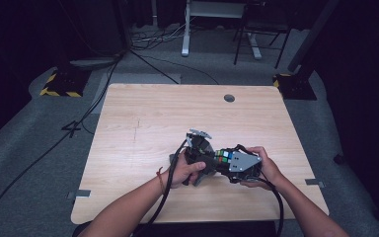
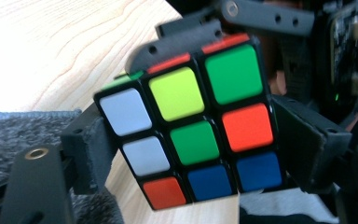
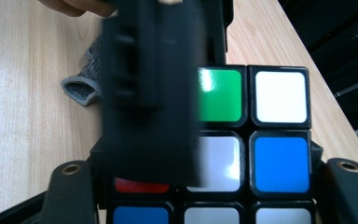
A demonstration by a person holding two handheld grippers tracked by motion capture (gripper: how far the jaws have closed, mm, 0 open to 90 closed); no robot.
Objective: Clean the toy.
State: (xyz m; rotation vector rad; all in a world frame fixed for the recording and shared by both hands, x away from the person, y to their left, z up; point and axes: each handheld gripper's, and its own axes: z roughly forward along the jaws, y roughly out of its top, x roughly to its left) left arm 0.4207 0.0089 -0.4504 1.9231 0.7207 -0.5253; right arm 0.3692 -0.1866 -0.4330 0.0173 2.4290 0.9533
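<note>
1. Cube point(image 1: 223, 157) sits above the near-middle of the table point(image 1: 143, 123), held between both grippers.
2. Left gripper point(image 2: 191, 140): pads clamp opposite cube faces. Right gripper point(image 3: 205, 186): jaws flank the cube, gripping it.
3. Likely light, rigid plastic with slick stickers; layers can twist.
4. Grip flat opposite faces, square, not corners.

Cube point(image 3: 251, 140) left part hidden behind blurred black left gripper fingers point(image 3: 151, 93); bottom row cut off.
</note>
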